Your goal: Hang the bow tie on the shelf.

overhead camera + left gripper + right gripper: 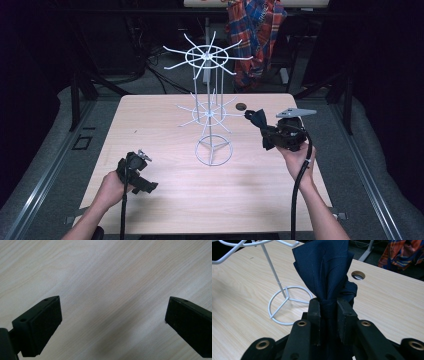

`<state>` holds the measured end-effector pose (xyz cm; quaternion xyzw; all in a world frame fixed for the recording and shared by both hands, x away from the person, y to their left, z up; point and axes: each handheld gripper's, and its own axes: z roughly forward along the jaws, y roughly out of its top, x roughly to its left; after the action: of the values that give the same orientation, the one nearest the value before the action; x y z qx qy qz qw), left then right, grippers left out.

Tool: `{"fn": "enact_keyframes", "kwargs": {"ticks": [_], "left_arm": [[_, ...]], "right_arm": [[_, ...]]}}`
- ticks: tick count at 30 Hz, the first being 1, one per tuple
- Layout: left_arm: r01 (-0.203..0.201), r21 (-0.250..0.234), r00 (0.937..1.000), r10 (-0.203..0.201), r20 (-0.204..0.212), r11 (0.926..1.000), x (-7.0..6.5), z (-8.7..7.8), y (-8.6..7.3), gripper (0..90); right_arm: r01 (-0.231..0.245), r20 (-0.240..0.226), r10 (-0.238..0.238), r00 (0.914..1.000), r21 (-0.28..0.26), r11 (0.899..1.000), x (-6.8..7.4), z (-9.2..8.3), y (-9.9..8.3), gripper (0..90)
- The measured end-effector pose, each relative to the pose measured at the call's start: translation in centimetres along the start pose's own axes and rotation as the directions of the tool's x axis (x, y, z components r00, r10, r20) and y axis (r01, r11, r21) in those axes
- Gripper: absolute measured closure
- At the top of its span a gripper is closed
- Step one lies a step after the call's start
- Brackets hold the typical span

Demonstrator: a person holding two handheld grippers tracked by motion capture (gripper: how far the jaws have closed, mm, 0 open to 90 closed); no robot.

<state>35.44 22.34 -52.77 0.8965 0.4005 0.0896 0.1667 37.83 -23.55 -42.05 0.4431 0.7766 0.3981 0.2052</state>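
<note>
A white wire rack with two tiers of radiating arms stands on a ring base at the middle of the wooden table. To its right my right gripper is held above the table, shut on a dark navy bow tie, whose folded cloth sticks up from between the jaws toward the rack's lower arms. My left gripper hovers low over the table at the front left, its jaws wide apart with only bare wood between them.
A round cable hole lies in the table behind the bow tie. A plaid shirt hangs on a chair beyond the far edge. Dark floor and cables surround the table.
</note>
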Motion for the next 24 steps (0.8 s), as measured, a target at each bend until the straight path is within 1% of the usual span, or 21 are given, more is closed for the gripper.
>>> {"fn": "enact_keyframes", "kwargs": {"ticks": [2, 3, 5, 8, 15, 18, 20, 21, 23, 24], "left_arm": [[-0.001, 0.000, 1.0000, 0.001, 0.000, 1.0000, 0.0, 0.0, 0.0, 0.9], [-0.002, 0.000, 1.0000, 0.002, 0.000, 1.0000, 0.0, 0.0, 0.0, 0.9], [-0.002, 0.000, 1.0000, 0.002, 0.001, 1.0000, 0.0, 0.0, 0.0, 0.9], [-0.001, -0.002, 1.0000, 0.001, 0.000, 1.0000, 0.0, 0.1, 0.0, 0.9], [0.000, -0.001, 1.0000, 0.000, -0.001, 1.0000, 0.0, 0.1, 0.0, 0.9], [-0.001, -0.001, 1.0000, 0.001, 0.000, 1.0000, 0.0, 0.1, 0.0, 0.9], [-0.002, -0.001, 1.0000, 0.002, 0.000, 1.0000, 0.0, 0.1, 0.0, 0.9], [-0.002, -0.002, 1.0000, 0.002, 0.001, 1.0000, 0.0, 0.1, 0.0, 0.9], [-0.003, -0.001, 1.0000, 0.003, 0.000, 1.0000, 0.0, 0.1, 0.0, 0.9], [-0.004, 0.000, 1.0000, 0.004, 0.001, 1.0000, -0.1, 0.1, 0.0, 0.9]], "right_arm": [[0.002, 0.001, -0.002, 1.0000, 0.001, 1.000, -0.1, 0.0, 0.0, 74.8], [-0.010, 0.000, 0.010, 0.9999, -0.009, 1.000, -0.1, 0.0, 0.0, 74.8], [-0.009, 0.002, 0.009, 1.0000, -0.009, 1.000, -0.2, -0.1, 0.0, 74.8], [-0.021, -0.002, 0.021, 0.9998, -0.020, 1.000, -0.5, -0.5, 0.1, 74.8], [-0.030, -0.012, 0.030, 0.9995, -0.046, 0.998, -0.5, -1.0, 0.3, 74.8], [-0.024, -0.016, 0.024, 0.9996, -0.049, 0.998, -0.2, -1.1, 0.4, 74.8], [-0.012, -0.015, 0.012, 0.9998, -0.044, 0.999, 0.0, -1.1, 0.5, 74.8], [-0.017, -0.021, 0.016, 0.9997, -0.051, 0.999, 0.1, -1.0, 0.5, 74.7], [-0.010, -0.023, 0.009, 0.9997, -0.047, 0.999, 0.2, -1.0, 0.6, 74.8], [-0.008, -0.026, 0.007, 0.9996, -0.050, 0.999, 0.4, -1.0, 0.6, 74.7]]}}
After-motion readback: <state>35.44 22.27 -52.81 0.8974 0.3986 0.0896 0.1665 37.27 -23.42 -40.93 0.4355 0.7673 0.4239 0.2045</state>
